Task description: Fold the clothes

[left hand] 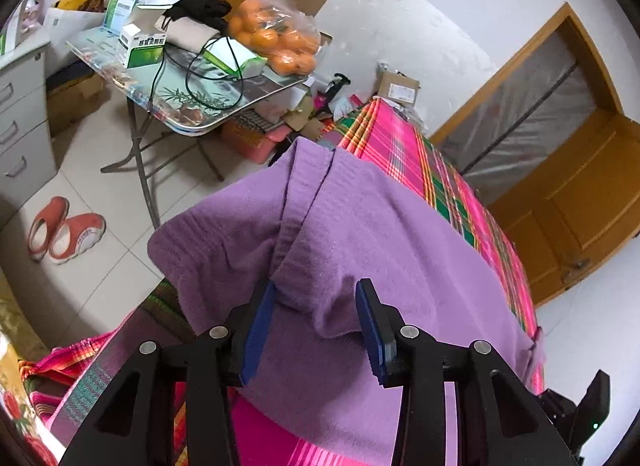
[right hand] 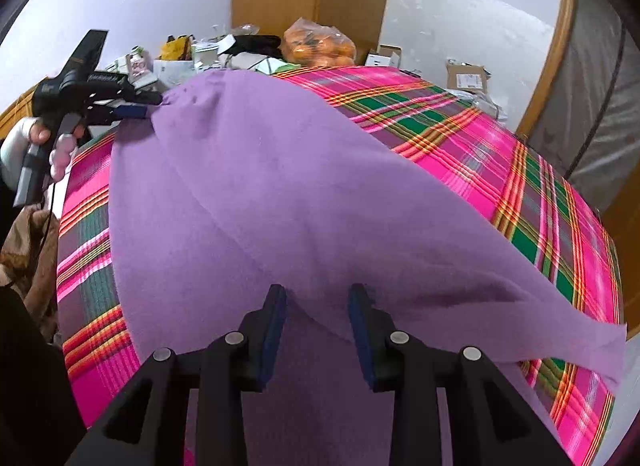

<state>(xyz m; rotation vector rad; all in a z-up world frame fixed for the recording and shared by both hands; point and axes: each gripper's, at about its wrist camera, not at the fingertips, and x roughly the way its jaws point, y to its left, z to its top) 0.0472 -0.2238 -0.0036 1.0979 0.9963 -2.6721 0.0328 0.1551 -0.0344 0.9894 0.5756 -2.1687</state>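
- Left wrist view: the left gripper [left hand: 316, 298] meets the near edge of a soft purple fleece garment [left hand: 360, 234], its blue-padded fingers [left hand: 262, 314] spread with a bulge of cloth between them; whether they pinch it cannot be told.
- The garment lies across a bed under a pink, green and orange plaid cover [left hand: 440, 169], with a folded seam running away from the fingers towards the far end.
- Far left, a folding surface with a glass top [left hand: 192, 105] carries green-and-white medicine boxes [left hand: 144, 45], a black cable and a clear bag of oranges [left hand: 276, 37].
- A pair of red slippers [left hand: 64, 229] sits on the pale tiled floor [left hand: 108, 193] at left; a wooden door [left hand: 580, 185] stands at right.
- Right wrist view: the right gripper [right hand: 318, 298] has its fingers [right hand: 360, 314] apart, the purple fleece garment [right hand: 280, 185] bunched in the gap; a firm grip cannot be confirmed.
- At far left, the left gripper [right hand: 136, 109], held in a hand [right hand: 60, 145], has its fingers on the garment's far corner.
- The garment's right edge trails loose over the plaid cover [right hand: 500, 161].
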